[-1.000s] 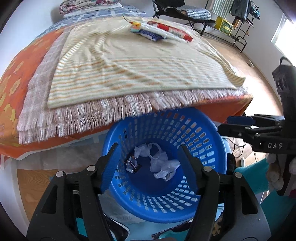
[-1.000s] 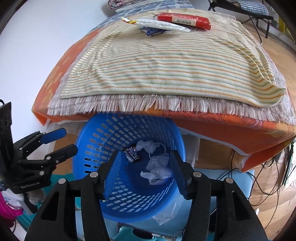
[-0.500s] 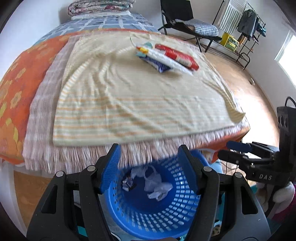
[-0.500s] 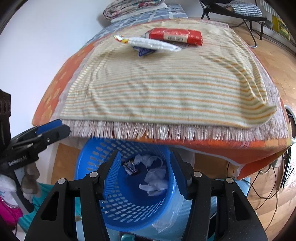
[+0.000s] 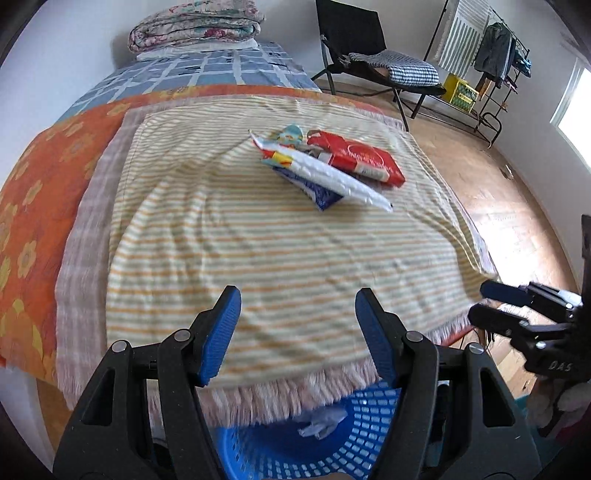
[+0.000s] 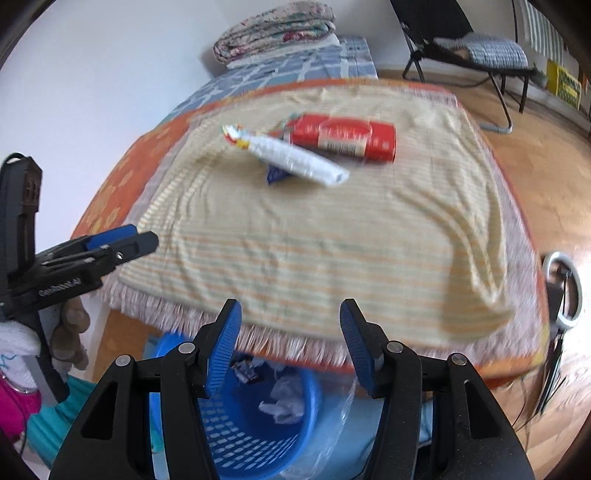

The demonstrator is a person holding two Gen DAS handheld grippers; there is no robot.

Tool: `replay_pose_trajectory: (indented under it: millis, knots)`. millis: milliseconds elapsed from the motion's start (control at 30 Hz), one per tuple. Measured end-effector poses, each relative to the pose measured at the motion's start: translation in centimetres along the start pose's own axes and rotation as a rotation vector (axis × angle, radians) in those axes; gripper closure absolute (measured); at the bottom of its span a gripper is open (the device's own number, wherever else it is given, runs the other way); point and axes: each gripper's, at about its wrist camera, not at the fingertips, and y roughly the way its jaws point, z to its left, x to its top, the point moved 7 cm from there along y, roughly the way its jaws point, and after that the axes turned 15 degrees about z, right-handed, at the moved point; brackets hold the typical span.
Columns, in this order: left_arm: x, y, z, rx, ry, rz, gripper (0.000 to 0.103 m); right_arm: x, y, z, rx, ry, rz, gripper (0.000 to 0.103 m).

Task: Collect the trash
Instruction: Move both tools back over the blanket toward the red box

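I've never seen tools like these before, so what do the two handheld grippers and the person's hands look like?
Both are black plastic clamp-like frames with silver rivets and ribbed blue pads on two tapering fingers. The left gripper shows white lettering on its side in the right view; the right gripper shows white letters "DAS" in the left view. A glove seems to cover one hand.

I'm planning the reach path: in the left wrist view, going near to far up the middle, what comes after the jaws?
Blue basket → fringed edge of the striped blanket → white wrapper atop the trash pile → blue checked bedding → folded floral quilt by the wall.
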Motion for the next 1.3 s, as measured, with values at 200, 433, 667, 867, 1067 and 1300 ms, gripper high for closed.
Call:
replay_pose_trajectory:
  millis: [200, 433, 667, 867, 1067, 1300]
  knots:
    - [2.8, 0.8, -0.7, -0.017, -0.011, -0.005, 0.037, 4.0, -1.5, -1.7, -0.032, -0.042, -0.077, 0.038]
    - [5.5, 2.2, -1.4, -0.033, -0.018, -0.001, 0.037, 8.4, -2.2, -4.7, -0.028, -0.012, -0.155, 0.032]
    - [7.8, 4.0, -0.7, -0.05, -0.066, 0.019, 0.037, 12.1, -1.3, -6.8, -0.073, -0.04, -0.179, 0.032]
    - [10.1, 5.1, 0.3, -0.064, -0.115, 0.019, 0.037, 16.1, 0.0, -7.3, -0.093, -0.097, -0.147, 0.032]
    - [11.6, 6.4, 1.4, -0.071, -0.151, 0.024, 0.037, 19.2, 2.4, -8.0, -0.019, -0.088, -0.067, 0.032]
    - [12.8, 7.2, 1.9, -0.086, -0.177, 0.025, 0.037, 22.2, 5.3, -9.2, 0.052, -0.049, -0.006, 0.032]
